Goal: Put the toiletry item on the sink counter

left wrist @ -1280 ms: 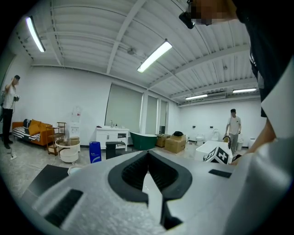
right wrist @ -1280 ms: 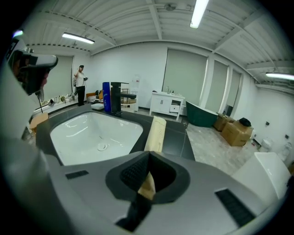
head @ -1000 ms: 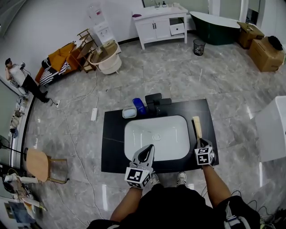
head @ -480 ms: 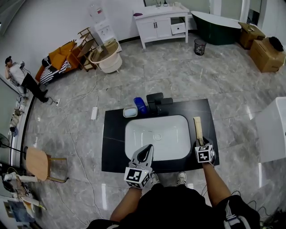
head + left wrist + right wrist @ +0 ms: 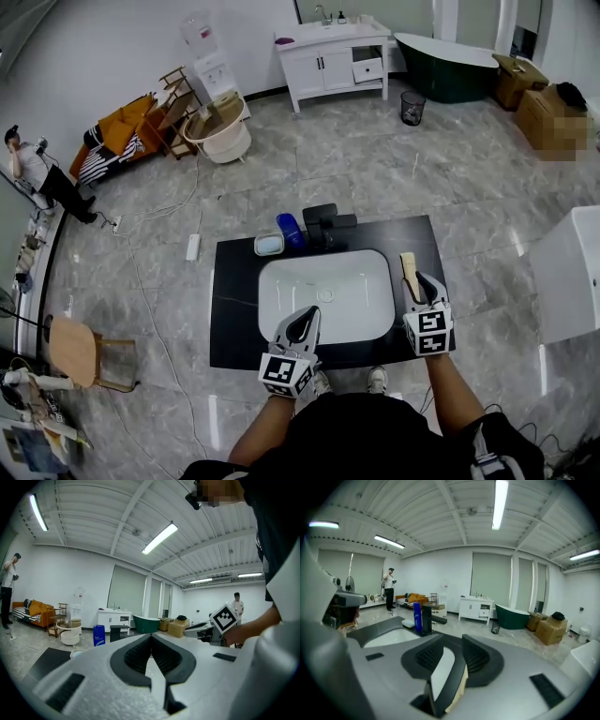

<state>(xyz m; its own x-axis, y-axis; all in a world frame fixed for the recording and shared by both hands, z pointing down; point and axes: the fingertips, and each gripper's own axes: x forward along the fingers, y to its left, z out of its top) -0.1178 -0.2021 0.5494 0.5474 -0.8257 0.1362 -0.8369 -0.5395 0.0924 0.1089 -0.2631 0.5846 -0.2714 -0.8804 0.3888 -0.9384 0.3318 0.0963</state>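
Observation:
A flat, pale wooden-handled toiletry item (image 5: 409, 264) lies on the black sink counter (image 5: 234, 309), just right of the white basin (image 5: 323, 295). My right gripper (image 5: 419, 281) sits at its near end with the jaws apart. In the right gripper view the item (image 5: 449, 672) lies between the open pads (image 5: 429, 656), and I see no pad pressing on it. My left gripper (image 5: 305, 323) hovers over the basin's front rim, shut, with nothing between its fingertips. In the left gripper view its jaws (image 5: 150, 637) meet at the tip.
A blue bottle (image 5: 289, 230), a soap dish (image 5: 269, 244) and a black faucet (image 5: 323, 220) stand at the counter's back edge. Farther off are a white vanity (image 5: 333, 56), a green bathtub (image 5: 450, 52), cardboard boxes (image 5: 539, 117), a wooden chair (image 5: 80, 352) and a person (image 5: 37, 173).
My right gripper's jaws have opened and let go of the wooden item, which now rests on the counter. The left gripper has stayed put.

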